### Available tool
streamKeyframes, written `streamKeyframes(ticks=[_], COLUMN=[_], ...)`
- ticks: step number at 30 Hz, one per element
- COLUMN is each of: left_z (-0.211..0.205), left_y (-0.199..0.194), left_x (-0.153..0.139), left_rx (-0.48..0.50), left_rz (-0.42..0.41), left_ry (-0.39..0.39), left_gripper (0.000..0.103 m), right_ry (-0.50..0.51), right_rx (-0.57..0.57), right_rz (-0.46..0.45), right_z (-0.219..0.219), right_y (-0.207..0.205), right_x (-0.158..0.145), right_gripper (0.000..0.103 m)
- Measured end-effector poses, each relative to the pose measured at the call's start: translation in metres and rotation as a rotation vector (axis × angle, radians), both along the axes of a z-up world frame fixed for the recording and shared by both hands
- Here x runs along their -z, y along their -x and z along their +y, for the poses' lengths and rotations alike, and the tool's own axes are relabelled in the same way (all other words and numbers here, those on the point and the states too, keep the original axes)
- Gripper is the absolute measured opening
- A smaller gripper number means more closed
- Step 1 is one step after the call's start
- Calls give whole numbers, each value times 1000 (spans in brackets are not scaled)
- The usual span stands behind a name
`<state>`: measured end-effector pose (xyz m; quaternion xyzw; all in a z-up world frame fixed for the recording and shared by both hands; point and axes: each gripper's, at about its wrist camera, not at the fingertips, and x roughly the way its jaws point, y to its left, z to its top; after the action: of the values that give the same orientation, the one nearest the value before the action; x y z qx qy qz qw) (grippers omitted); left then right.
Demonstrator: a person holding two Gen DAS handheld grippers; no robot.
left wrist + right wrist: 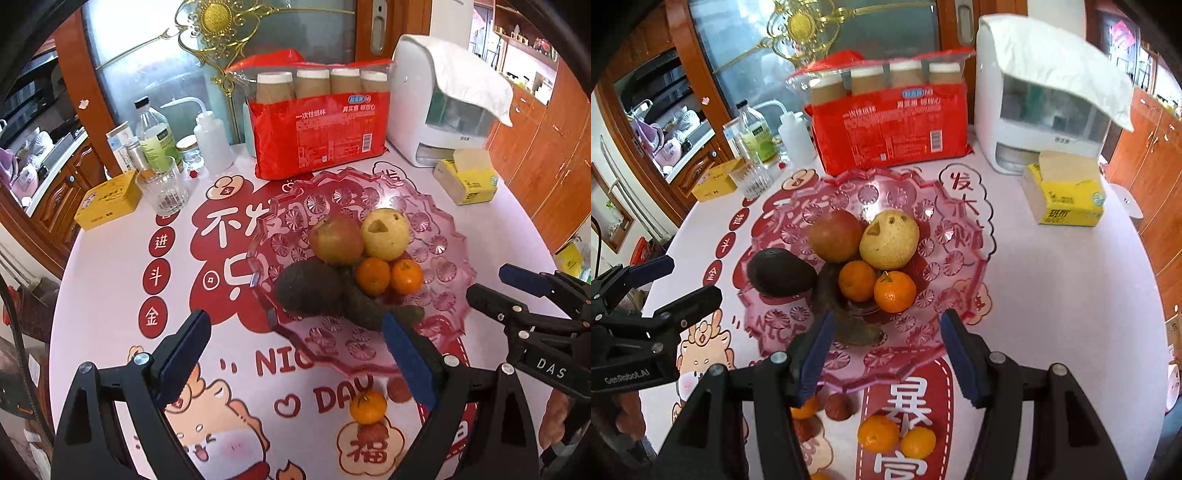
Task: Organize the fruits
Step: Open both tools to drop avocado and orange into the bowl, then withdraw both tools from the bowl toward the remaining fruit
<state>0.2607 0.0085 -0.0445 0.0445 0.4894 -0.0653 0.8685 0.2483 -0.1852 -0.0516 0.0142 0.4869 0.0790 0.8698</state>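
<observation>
Three tangerines [878, 432] lie loose on the tabletop [1052, 295] just under the right gripper [886, 354], nearer than the left gripper [295, 354]; both fingers spread, empty.

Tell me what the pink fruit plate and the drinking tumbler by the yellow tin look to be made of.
Pink fruit plate: clear tinted glass or acrylic, glossy, pressed starburst patterns; the tablecloth print shows through. Tumbler: clear glass, likely, with ribbed cut facets that catch the light.

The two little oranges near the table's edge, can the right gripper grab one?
Probably yes. The right gripper is open and empty, and both oranges lie bare on the table just below it, nothing covering them.
</observation>
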Motion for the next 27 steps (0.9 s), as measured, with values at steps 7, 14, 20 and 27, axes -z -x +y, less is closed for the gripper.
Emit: streamKeyframes(ticks=[7, 14, 20, 27], left_z=[0, -2, -8, -13], left_y=[36, 68, 90, 105], left_x=[-23, -32, -30, -13], left_rx=[4, 9, 18, 45], left_rz=[-38, -54, -49, -26], left_ry=[5, 14, 26, 22], left_gripper=[94, 94, 94, 94], right_ry=[14, 40, 71, 90], right_rx=[6, -2, -15, -19], right_rz=[-71, -126, -154, -151], right_z=[-4, -8, -10, -10], right_y=[36, 77, 107, 129], right_x=[-28, -43, -44, -26], right_gripper=[60, 60, 60, 60])
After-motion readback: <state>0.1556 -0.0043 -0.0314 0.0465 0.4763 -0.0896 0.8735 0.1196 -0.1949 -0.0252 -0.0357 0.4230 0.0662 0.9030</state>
